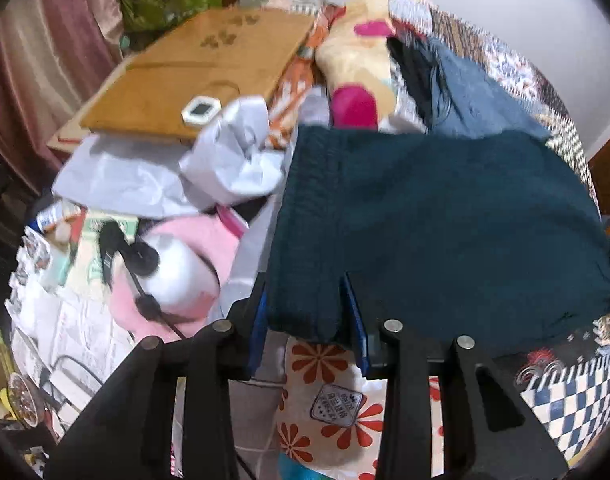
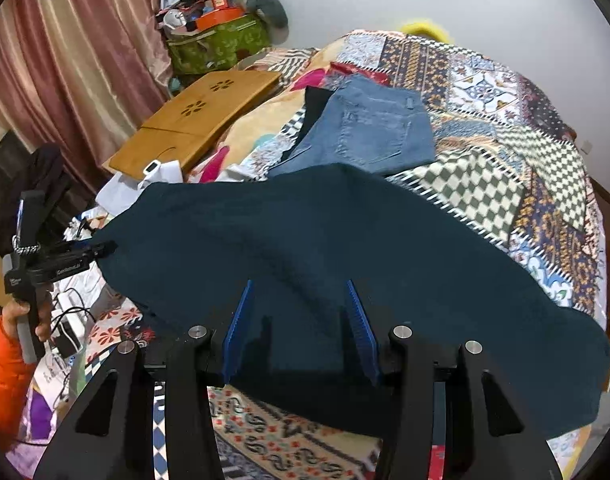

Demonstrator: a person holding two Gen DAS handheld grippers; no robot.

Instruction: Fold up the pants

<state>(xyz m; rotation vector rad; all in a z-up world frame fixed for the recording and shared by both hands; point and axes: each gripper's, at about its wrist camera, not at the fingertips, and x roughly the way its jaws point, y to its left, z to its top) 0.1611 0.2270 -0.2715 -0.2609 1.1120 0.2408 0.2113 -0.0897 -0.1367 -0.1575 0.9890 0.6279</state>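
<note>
Dark teal pants held stretched over the bed between two grippers

The dark teal pants (image 2: 325, 248) are held by their near edge above the patchwork quilt (image 2: 505, 128), apparently so that the cloth can be kept taut and level for a fold; the left gripper (image 1: 305, 316) is seen with its blue fingers (image 1: 355, 320) standing moderately apart and the corner of the pants lying between them, though a firm pinch cannot be confirmed; the right gripper (image 2: 301, 328) likewise has the hem draped between parted fingers; folded blue jeans (image 2: 369, 128) lie on the quilt beyond the pants, probably set aside as finished; a wooden lap desk (image 2: 197, 120) rests left of the jeans.
</note>
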